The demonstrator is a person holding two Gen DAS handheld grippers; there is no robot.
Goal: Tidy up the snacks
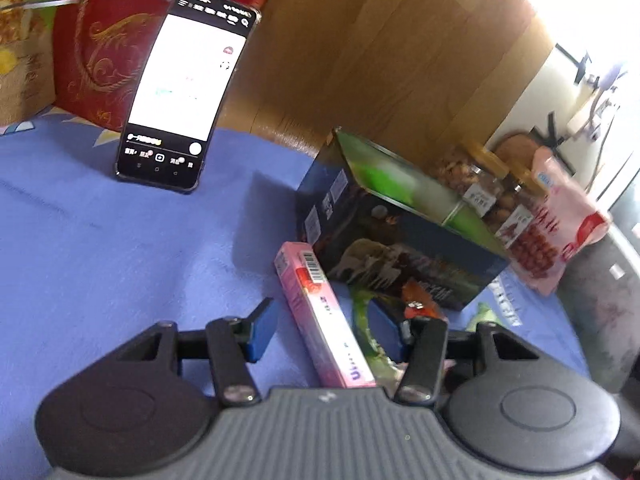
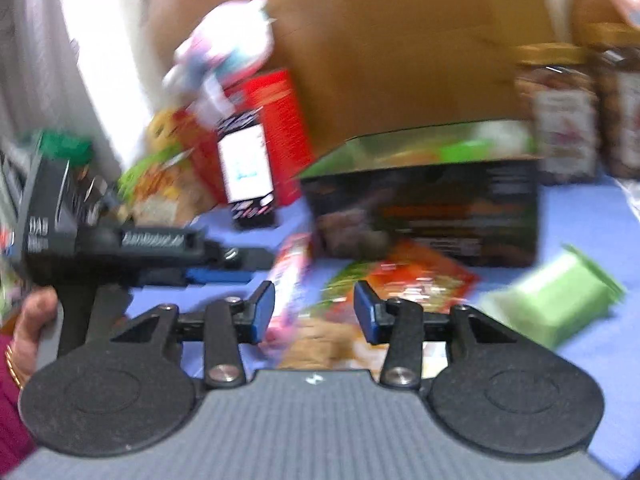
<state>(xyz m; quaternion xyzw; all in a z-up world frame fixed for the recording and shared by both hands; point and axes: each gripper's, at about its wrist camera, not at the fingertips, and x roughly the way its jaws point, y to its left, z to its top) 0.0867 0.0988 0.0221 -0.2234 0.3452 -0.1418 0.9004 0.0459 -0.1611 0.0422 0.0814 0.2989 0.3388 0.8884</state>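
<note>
A blue cloth (image 1: 120,248) covers the surface, with a wooden board (image 1: 380,52) standing behind it on the far side and bright light at the far right. A phone (image 1: 186,92) with a lit screen leans against a red gift box (image 1: 100,64) at the far left, next to a carton printed with yellow fruit (image 1: 20,60).

The left claw (image 1: 326,330) hangs low over the cloth with its blue pads apart. A long pink snack box (image 1: 320,316) lies flat between the pads, nearer the right one, and neither pad presses on it. A green and orange snack packet (image 1: 368,320) lies just right of the pink box, partly behind the right pad.

Just beyond these stands a dark box with animal pictures (image 1: 400,240), its top open and its inside green. What it holds cannot be made out. Behind it, to the right, stand two clear jars with gold lids (image 1: 480,184), filled with brown nuts or similar. A pink bag printed with red fruit (image 1: 560,224) leans beside them.

The right wrist view is blurred. The right claw (image 2: 314,314) has its pads apart over the orange packet (image 2: 416,280) and gripping nothing. A green packet (image 2: 556,304) lies to the right on the cloth. At the left, a hand (image 2: 28,328) holds the other claw's handle.
</note>
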